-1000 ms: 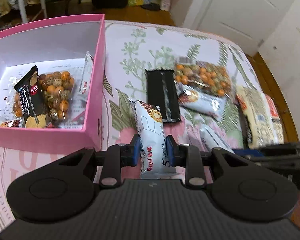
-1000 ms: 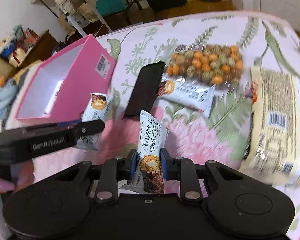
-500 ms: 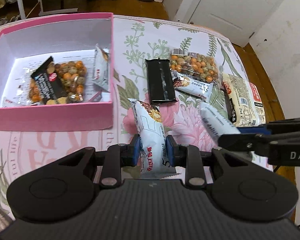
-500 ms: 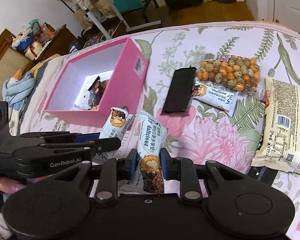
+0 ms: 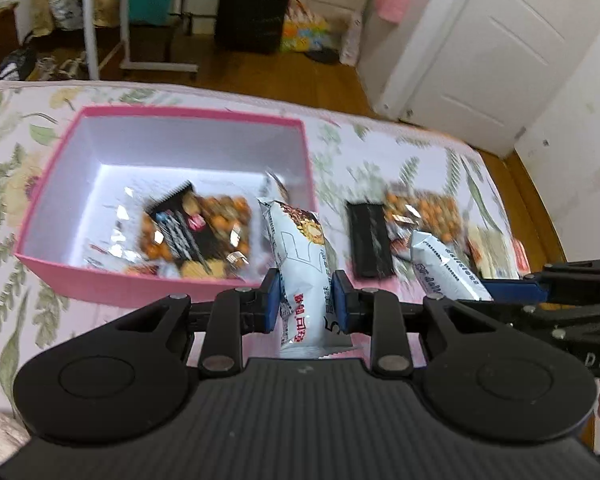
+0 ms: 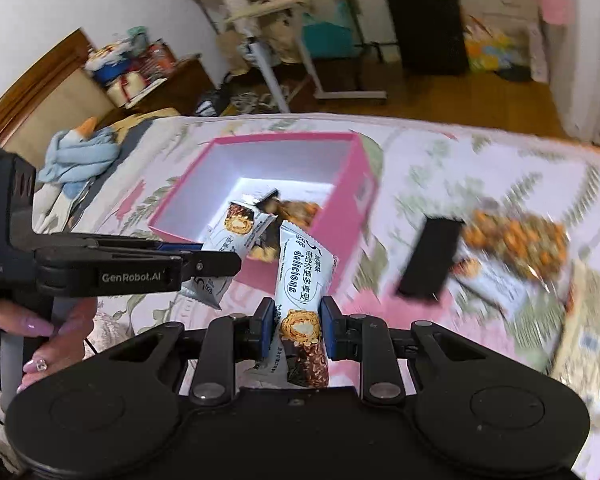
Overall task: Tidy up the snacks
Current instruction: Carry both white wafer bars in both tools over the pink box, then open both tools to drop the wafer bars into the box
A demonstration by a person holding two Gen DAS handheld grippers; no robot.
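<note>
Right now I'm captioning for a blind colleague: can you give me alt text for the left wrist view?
The left gripper grips a white snack bar above a floral bedspread, near an open pink box holding snack packets. To the right, the right gripper holds a similar white bar, with more snacks blurred behind.

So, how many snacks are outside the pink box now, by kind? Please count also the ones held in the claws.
White bar packets: 3 (one in the left claw, one in the right claw, one on the bedcover)
Black flat packet: 1
Bag of coated nuts: 1
Pale yellow packet: 1
Total: 6
</note>
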